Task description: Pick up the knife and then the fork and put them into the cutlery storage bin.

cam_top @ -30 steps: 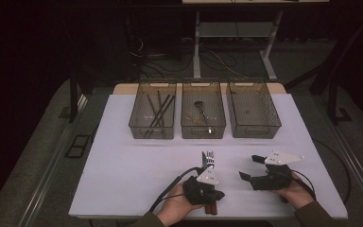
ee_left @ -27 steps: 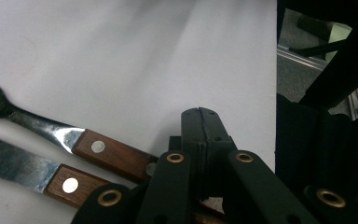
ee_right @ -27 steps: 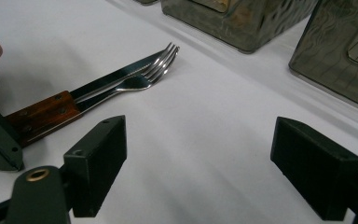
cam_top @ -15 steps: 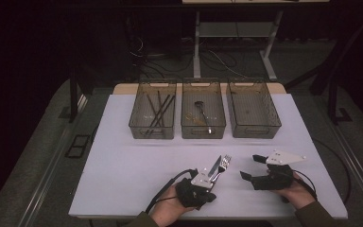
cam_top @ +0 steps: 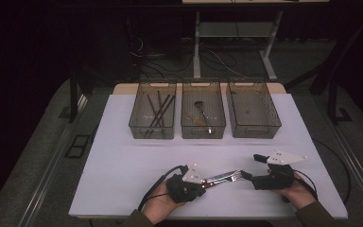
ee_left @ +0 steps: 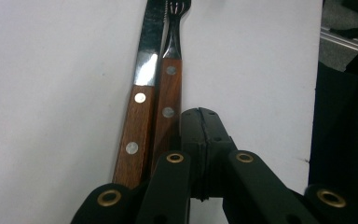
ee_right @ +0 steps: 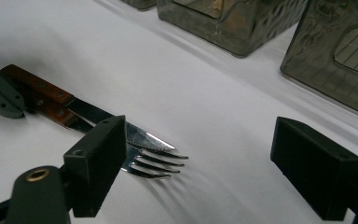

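- Three clear plastic bins stood in a row at the far side of the white table in the high view, and every place below is given from that row. The one on the left held dark sticks, the middle one a spoon-like utensil, the one on the right looked bare; this reads as a sorting layout, one kind per bin.
- Well short of the bins, near the table's front edge, the left gripper lay low with a wooden-handled steak knife and a wooden-handled fork in its grip, their tips pointing across toward the right gripper, probably to offer them for a handover.
- Seen from the left gripper view, the jaws met fully closed, with the knife and the fork side by side and touching, their handle ends caught at the gripper's base beside the jaws rather than between the pads.
- From the right gripper view, with the bins behind, the jaws stood wide apart and held nothing; the fork's tines and the knife's blade lay just beside one pad, likely so a single piece could be picked off.
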A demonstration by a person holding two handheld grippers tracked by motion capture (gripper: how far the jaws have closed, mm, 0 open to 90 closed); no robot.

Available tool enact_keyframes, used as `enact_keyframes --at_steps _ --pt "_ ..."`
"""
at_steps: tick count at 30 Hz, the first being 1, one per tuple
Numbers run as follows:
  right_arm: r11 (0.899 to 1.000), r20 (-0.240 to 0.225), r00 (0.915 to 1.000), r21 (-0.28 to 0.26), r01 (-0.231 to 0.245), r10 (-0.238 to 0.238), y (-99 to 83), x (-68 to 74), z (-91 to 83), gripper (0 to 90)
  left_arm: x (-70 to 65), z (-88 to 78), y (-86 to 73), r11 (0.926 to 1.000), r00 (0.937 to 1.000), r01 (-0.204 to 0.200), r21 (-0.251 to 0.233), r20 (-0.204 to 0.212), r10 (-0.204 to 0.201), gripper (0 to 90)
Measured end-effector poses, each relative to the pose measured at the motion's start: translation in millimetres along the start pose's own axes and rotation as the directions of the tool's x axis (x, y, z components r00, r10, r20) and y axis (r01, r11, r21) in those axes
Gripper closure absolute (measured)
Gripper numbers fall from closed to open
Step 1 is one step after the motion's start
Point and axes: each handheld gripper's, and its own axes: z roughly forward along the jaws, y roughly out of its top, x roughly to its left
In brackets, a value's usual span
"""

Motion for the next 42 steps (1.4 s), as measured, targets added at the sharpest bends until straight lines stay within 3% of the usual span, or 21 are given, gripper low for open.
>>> enact_keyframes --at_steps 2,5,8,11,14,18,23,25,28,29,31,33,34,37,38,42 --pt "1.0 0.0 1.0 -0.002 -0.001 0.001 0.0 -0.5 -0.4 18.2 1.2 -2.5 2.6 0.9995 0.9997 0.002 -0.033 0.023 -0.001 87.8" --pt "1.0 0.002 1.0 -0.001 -0.006 0.006 0.1 -0.2 -1.1 18.2 6.5 -5.9 7.6 0.9974 0.9999 0.009 -0.072 0.011 -0.008 82.2" --pt "1.0 0.003 1.0 -0.001 -0.009 0.009 0.1 0.0 -1.0 18.2 17.7 -6.3 11.0 0.9971 0.9996 0.014 -0.074 -0.025 -0.015 80.4" --pt "1.0 0.001 1.0 0.002 -0.003 0.003 0.2 0.2 -0.4 18.2 28.2 -3.3 11.2 0.9963 0.999 0.038 -0.078 -0.02 -0.039 79.1" --pt "1.0 -0.001 1.0 0.003 -0.002 0.002 0.2 0.2 0.3 18.2 33.0 0.8 11.3 0.9971 0.9996 0.027 -0.072 -0.007 -0.027 77.4" --pt "1.0 -0.003 1.0 0.001 0.003 -0.003 0.1 0.2 0.8 18.2 31.9 5.0 11.7 0.9958 0.9991 0.04 -0.083 0.016 -0.039 76.3" --pt "1.0 -0.002 1.0 0.004 -0.001 0.001 0.1 0.4 0.6 18.2 32.6 7.6 11.1 0.9967 0.9994 0.035 -0.073 0.006 -0.035 76.1" --pt "1.0 -0.002 1.0 0.004 -0.001 0.001 0.1 0.7 0.7 18.2 32.8 8.6 10.8 0.9989 0.9999 0.007 -0.047 -0.013 -0.008 75.5" --pt "1.0 -0.004 1.0 0.004 -0.003 0.003 0.2 1.0 0.6 18.2 31.9 11.8 9.0 0.9985 0.9996 0.018 -0.052 -0.02 -0.019 74.2" --pt "1.0 -0.004 1.0 0.004 -0.003 0.003 0.2 0.9 0.6 18.2 33.0 10.5 8.9 0.9994 0.9998 -0.002 -0.035 -0.021 0.001 73.9" --pt "1.0 -0.005 1.0 0.004 -0.002 0.002 0.1 0.9 0.4 18.2 31.9 10.8 8.5 0.9993 0.9996 -0.002 -0.036 -0.029 0.001 73.6" --pt "1.0 -0.005 1.0 0.003 -0.003 0.003 0.1 0.5 0.0 18.2 28.8 12.8 7.8 0.9984 0.9991 0.008 -0.056 -0.041 -0.011 73.4" --pt "1.0 -0.004 1.0 0.002 -0.005 0.005 0.1 0.3 0.0 18.2 28.9 11.9 7.4 0.999 0.9988 -0.013 -0.042 -0.048 0.011 73.4" --pt "1.0 -0.005 1.0 0.005 -0.003 0.003 -0.1 0.4 0.7 18.2 28.5 13.0 5.6 0.9976 0.999 0.018 -0.066 -0.04 -0.02 73.5" --pt "1.0 -0.005 1.0 0.006 -0.001 0.001 0.0 0.6 0.9 18.2 29.9 11.8 5.5 0.9987 0.9993 0.003 -0.051 -0.038 -0.005 73.7" --pt "1.0 -0.009 1.0 0.007 0.002 -0.002 0.3 1.5 1.8 18.2 28.8 12.8 4.1 0.9974 0.9989 0.015 -0.07 -0.044 -0.018 74.6"
